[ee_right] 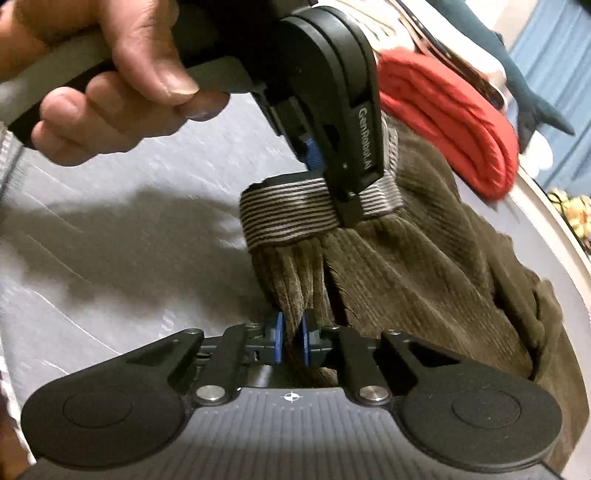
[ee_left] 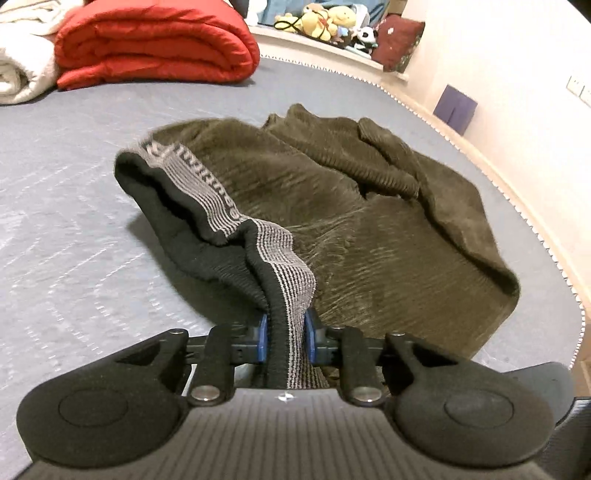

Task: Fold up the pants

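Seen from the left wrist camera, the left gripper (ee_left: 286, 338) is closed tight on the striped grey and black waistband (ee_left: 218, 192) of a pair of olive-brown corduroy pants (ee_left: 369, 236), the band pinched between its two blue pads. The pants spread forward and to the right from this gripper across a grey bed (ee_left: 74, 229), rumpled, with the legs bunched towards the far right edge; part of the waistband is lifted off the bed. A folded red quilt (ee_left: 155, 44) and a white blanket (ee_left: 22, 62) lie at the far end, well apart from the pants, and stuffed toys (ee_left: 321, 20) sit on a ledge beyond. Seen from the right wrist camera, the right gripper (ee_right: 291, 341) is closed on a gathered pinch of the corduroy just below the waistband (ee_right: 288, 218). Directly ahead and above it, the left gripper (ee_right: 343, 177), held in the person's left hand (ee_right: 110, 85), clamps the band. The two grips lie close together at the waist end, and the long axis of the pants runs away from both to the right, towards the quilt (ee_right: 450, 122). Judging by this, the coming move turns on drawing the waist along that line to straighten the legs.
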Demonstrator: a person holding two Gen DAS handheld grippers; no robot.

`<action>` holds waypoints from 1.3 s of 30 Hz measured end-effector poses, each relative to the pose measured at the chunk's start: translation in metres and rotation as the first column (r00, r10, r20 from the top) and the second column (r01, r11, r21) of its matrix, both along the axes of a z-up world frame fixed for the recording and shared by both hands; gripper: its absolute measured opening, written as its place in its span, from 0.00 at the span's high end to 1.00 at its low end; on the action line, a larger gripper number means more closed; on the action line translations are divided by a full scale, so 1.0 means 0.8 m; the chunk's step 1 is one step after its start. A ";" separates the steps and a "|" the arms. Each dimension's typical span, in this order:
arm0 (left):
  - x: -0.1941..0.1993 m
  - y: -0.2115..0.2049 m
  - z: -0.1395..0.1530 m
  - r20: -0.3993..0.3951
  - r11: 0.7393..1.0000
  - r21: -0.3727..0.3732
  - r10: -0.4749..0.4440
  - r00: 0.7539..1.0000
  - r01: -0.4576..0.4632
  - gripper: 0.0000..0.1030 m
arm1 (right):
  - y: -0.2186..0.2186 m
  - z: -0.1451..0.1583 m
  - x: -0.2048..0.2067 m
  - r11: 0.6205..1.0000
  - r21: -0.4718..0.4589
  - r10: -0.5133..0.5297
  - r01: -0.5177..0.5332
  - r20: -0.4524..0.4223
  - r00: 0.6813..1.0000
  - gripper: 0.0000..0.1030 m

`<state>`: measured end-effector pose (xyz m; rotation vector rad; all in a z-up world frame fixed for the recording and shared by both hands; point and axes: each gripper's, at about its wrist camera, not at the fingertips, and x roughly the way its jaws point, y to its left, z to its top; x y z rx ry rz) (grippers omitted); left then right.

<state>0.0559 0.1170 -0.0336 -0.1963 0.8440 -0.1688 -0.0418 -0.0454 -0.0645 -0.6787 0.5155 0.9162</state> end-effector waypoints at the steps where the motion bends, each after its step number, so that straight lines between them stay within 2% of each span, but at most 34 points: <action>1: -0.006 0.008 0.002 -0.002 1.000 -0.004 0.003 1.000 -0.003 0.80 | 0.005 0.003 -0.010 1.000 0.000 0.026 -0.026 0.008 1.000 0.90; 6: -0.055 0.061 0.016 -0.011 0.999 0.004 0.042 0.999 -0.042 0.81 | 0.041 0.018 -0.065 0.987 0.031 0.155 -0.156 0.035 0.987 0.91; 11: -0.107 0.123 0.027 -0.060 0.993 0.012 0.119 0.991 -0.118 0.81 | 0.090 0.025 -0.130 0.953 0.064 0.294 -0.296 0.039 0.955 0.91; 16: -0.155 0.169 0.045 -0.090 0.981 0.048 0.190 0.978 -0.187 0.82 | 0.139 0.035 -0.159 0.915 0.079 0.393 -0.396 0.055 0.918 0.92; 18: -0.172 0.187 0.052 -0.106 0.975 0.067 0.220 0.970 -0.214 0.82 | 0.158 0.041 -0.146 0.910 0.088 0.403 -0.406 0.052 0.914 0.92; 21: -0.164 0.188 0.059 -0.129 0.961 0.141 0.256 0.958 -0.238 0.78 | 0.164 0.040 -0.135 0.934 0.091 0.346 -0.345 0.008 0.938 0.89; 22: -0.158 0.186 0.066 -0.105 0.945 0.187 0.290 0.951 -0.267 0.64 | 0.161 0.040 -0.130 0.940 0.106 0.327 -0.324 -0.011 0.945 0.88; 23: -0.154 0.183 0.072 -0.073 0.932 0.217 0.311 0.948 -0.289 0.42 | 0.156 0.043 -0.124 0.942 0.124 0.317 -0.312 -0.025 0.948 0.87; 25: -0.149 0.175 0.084 -0.018 0.931 0.214 0.305 0.952 -0.295 0.26 | 0.136 0.050 -0.114 0.948 0.164 0.284 -0.273 -0.046 0.958 0.67; 27: -0.142 0.162 0.095 0.024 0.945 0.164 0.284 0.959 -0.284 0.26 | 0.111 0.062 -0.099 0.953 0.208 0.235 -0.219 -0.054 0.971 0.61; 30: -0.127 0.129 0.104 0.073 0.963 0.115 0.237 0.969 -0.244 0.26 | 0.065 0.081 -0.067 0.952 0.284 0.144 -0.110 -0.103 0.984 0.61; 33: -0.107 0.081 0.109 0.121 0.978 0.081 0.182 0.976 -0.193 0.26 | 0.009 0.104 -0.028 0.933 0.357 0.024 0.033 -0.153 0.988 0.61; 36: -0.085 0.038 0.112 0.180 0.980 0.077 0.165 0.970 -0.181 0.26 | -0.045 0.128 0.015 0.902 0.394 -0.103 0.176 -0.198 0.975 0.61; 39: -0.064 0.000 0.116 0.245 0.979 0.079 0.161 0.956 -0.186 0.26 | -0.081 0.146 0.059 0.876 0.383 -0.233 0.291 -0.191 0.953 0.61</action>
